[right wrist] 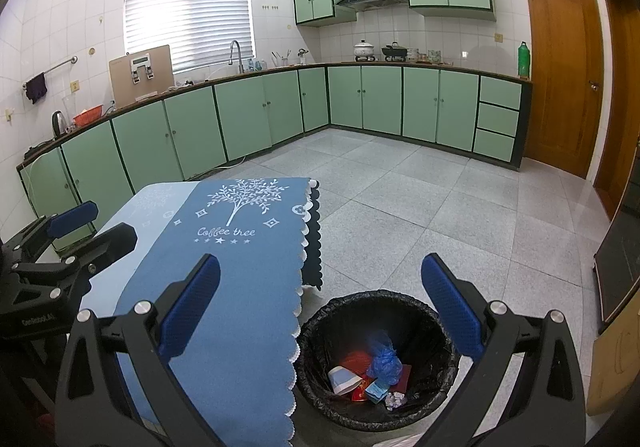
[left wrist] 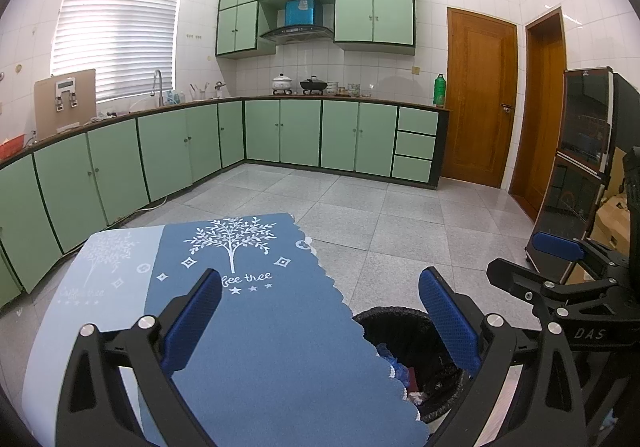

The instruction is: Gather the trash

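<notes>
A black-lined trash bin (right wrist: 376, 359) stands on the floor right of the table; it also shows in the left wrist view (left wrist: 404, 351). Inside lie a blue plastic bag (right wrist: 385, 358), red wrappers (right wrist: 356, 361), a white paper cup (right wrist: 342, 379) and a crumpled paper ball (right wrist: 394, 399). My right gripper (right wrist: 320, 311) is open and empty above the bin's left rim and the table edge. My left gripper (left wrist: 320, 323) is open and empty above the table with the blue cloth (left wrist: 260, 327). The right gripper also appears in the left wrist view (left wrist: 532, 259).
The blue "Coffee tree" tablecloth (right wrist: 240, 267) hangs over the table's right edge. Green cabinets (right wrist: 248, 111) line the far and left walls. A wooden door (right wrist: 564, 71) is at the right, a dark glass-door cabinet (left wrist: 580, 167) at the far right. Grey tiled floor (right wrist: 440, 215) lies ahead.
</notes>
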Action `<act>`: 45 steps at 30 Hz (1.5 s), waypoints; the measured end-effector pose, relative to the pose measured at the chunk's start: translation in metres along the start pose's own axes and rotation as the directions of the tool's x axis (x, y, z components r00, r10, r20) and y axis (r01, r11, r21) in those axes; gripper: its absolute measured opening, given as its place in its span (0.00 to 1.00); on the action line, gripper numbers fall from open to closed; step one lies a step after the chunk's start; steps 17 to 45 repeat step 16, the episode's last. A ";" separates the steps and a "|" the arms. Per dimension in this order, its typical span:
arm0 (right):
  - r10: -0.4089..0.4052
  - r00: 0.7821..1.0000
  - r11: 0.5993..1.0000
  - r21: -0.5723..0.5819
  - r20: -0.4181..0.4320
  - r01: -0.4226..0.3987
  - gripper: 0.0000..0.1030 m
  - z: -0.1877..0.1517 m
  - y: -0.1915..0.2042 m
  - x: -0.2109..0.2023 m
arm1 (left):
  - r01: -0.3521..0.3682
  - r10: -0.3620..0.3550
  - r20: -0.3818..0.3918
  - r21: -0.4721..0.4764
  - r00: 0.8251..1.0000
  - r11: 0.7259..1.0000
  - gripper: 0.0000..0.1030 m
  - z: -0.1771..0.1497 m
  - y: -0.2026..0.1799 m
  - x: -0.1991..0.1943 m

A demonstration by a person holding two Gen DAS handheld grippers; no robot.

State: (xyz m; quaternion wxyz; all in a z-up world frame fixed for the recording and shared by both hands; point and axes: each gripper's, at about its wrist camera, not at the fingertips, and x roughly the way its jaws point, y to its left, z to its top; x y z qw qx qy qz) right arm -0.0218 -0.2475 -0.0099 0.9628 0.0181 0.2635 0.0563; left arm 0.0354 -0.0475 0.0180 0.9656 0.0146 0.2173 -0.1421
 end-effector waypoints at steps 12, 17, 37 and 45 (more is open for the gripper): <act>0.002 1.000 1.000 -0.001 -0.008 -0.002 0.95 -0.001 -0.003 0.004 | 0.001 -0.001 -0.010 0.000 1.000 1.000 0.94 0.003 -0.002 0.002; 0.002 1.000 1.000 0.000 -0.013 -0.002 0.95 -0.002 -0.006 0.007 | 0.001 -0.001 -0.014 0.001 1.000 1.000 0.94 0.003 -0.003 0.003; 0.002 1.000 1.000 0.000 -0.013 -0.002 0.95 -0.002 -0.006 0.007 | 0.001 -0.001 -0.014 0.001 1.000 1.000 0.94 0.003 -0.003 0.003; 0.002 1.000 1.000 0.000 -0.013 -0.002 0.95 -0.002 -0.006 0.007 | 0.001 -0.001 -0.014 0.001 1.000 1.000 0.94 0.003 -0.003 0.003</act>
